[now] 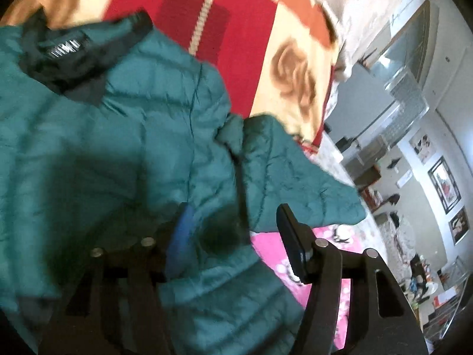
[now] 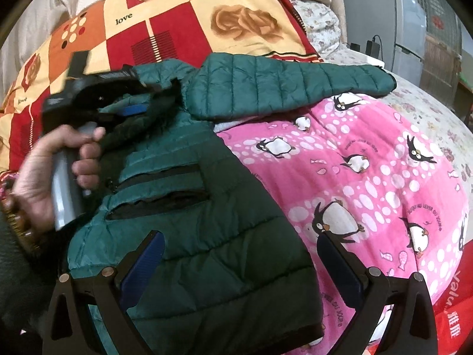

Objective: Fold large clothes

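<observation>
A teal quilted puffer jacket (image 2: 207,207) lies on the bed with its right sleeve (image 2: 280,88) stretched out to the right. Its black collar and label (image 1: 65,50) show in the left wrist view. My left gripper (image 1: 236,239) hovers just over the jacket's chest, jaws apart and pads not pressing the fabric. In the right wrist view a hand (image 2: 38,171) holds that left gripper (image 2: 147,100) near the collar. My right gripper (image 2: 242,263) stands open over the jacket's lower hem, a finger on either side and nothing pinched.
A pink penguin blanket (image 2: 369,162) lies under and to the right of the jacket. Behind is a red, orange and cream patchwork quilt (image 2: 177,23). A grey appliance (image 2: 384,14) and room shelves (image 1: 414,118) stand beyond the bed. A red bag (image 2: 455,310) sits at the lower right.
</observation>
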